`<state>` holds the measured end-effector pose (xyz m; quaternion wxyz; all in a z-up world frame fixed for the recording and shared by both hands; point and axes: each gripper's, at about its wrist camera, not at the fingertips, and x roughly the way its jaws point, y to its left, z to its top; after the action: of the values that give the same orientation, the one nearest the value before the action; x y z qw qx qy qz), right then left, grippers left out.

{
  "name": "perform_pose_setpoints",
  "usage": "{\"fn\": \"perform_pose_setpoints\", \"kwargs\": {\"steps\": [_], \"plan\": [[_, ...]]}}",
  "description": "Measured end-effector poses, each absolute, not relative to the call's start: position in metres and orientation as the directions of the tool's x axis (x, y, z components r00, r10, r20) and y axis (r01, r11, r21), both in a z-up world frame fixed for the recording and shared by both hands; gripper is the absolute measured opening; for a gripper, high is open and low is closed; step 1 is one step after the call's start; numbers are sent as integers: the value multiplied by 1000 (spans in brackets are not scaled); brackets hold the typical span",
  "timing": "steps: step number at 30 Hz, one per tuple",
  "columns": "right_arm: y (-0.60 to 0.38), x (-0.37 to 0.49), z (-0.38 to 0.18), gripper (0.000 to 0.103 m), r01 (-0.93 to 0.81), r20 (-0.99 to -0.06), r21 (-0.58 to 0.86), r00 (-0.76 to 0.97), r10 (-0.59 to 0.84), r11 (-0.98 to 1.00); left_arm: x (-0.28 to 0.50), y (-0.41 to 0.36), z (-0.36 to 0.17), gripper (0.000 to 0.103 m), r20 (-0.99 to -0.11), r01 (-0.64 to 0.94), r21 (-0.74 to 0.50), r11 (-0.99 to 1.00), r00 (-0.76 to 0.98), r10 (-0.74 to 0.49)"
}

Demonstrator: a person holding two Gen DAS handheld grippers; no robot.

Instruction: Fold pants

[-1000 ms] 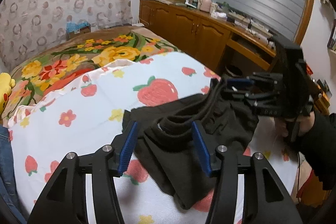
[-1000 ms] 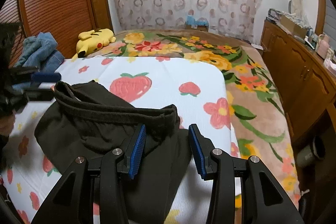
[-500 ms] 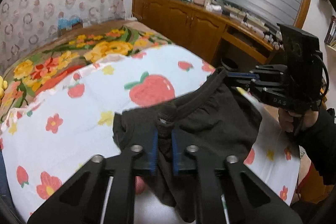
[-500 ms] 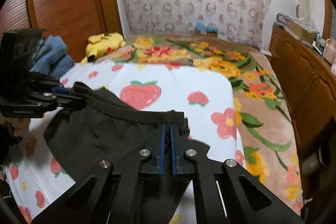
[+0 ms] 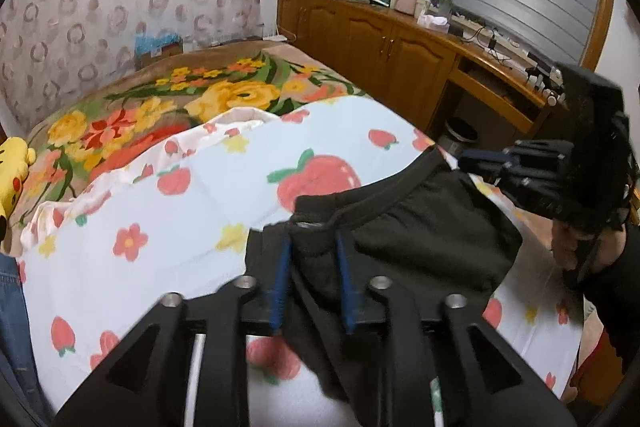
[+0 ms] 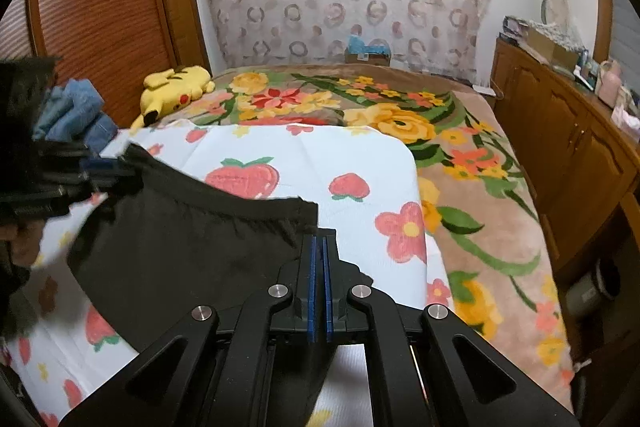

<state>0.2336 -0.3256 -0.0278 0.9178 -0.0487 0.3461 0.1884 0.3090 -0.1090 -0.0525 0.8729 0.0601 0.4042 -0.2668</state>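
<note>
Over the bed's [image 6: 480, 195] near edge, right gripper [image 6: 319, 247] jaws clamp black pants' [image 6: 180, 247] waistband; left gripper [image 5: 310, 259] jaws part-open around bunched waistband, contact unclear.

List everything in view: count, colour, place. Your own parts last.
black fabric pants: one, black, over the sheet, waistband stretched between both claws
white strawberry-print sheet: one, white with red, near part of the bed
floral brown blanket: one, brown with yellow flowers, under the sheet
yellow plush toy: one, yellow, far left of the bed
blue denim clothes: one pile, blue, left of the bed
brown wooden cabinet: one, brown, along the wall right of the bed
left claw: one, black with blue pads, shut on the waistband
right claw: one, black with blue pads, shut on the waistband
</note>
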Motion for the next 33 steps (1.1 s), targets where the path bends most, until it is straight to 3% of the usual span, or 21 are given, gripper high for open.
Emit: {"fn": "perform_pose_setpoints", "kwargs": {"steps": [1, 2, 3, 4, 5, 6, 9, 22, 30, 33], "plan": [[-326, 232, -25, 3, -374, -650, 41, 694, 308, 927, 307, -107, -53, 46, -737, 511, -105, 853, 536, -412], [-326, 229, -23, 5, -369, -645, 43, 699, 308, 928, 305, -106, -52, 53, -735, 509, -104, 854, 540, -411], [-326, 227, -21, 12, -369, -641, 47, 702, 311, 928, 303, -105, -52, 56, -733, 509, -105, 854, 541, -412], [-328, 226, -20, 17, -369, -639, 52, 702, 315, 928, 301, -103, -52, 64, -735, 504, -106, 857, 541, -409], [-328, 224, -21, 29, -367, -640, 53, 701, 314, 929, 300, -102, -52, 73, -736, 496, -103, 862, 545, -402], [-328, 221, -22, 36, -367, -642, 54, 699, 314, 929, 298, -102, -52, 73, -733, 491, -101, 865, 551, -399], [-331, 219, -27, 42, -363, -650, 59, 693, 312, 930, 296, -100, -53, 80, -730, 484, -101, 869, 557, -395], [-336, 234, -38, 48, -301, -715, 81, 647, 265, 950, 304, -107, -86, 83, -807, 465, -88, 881, 485, -337], [-333, 235, -39, 48, -298, -729, 91, 630, 267, 950, 309, -99, -91, 83, -789, 445, -167, 880, 475, -390], [-335, 237, -40, 48, -301, -727, 103, 627, 279, 948, 309, -98, -90, 73, -778, 455, -189, 871, 472, -415]]}}
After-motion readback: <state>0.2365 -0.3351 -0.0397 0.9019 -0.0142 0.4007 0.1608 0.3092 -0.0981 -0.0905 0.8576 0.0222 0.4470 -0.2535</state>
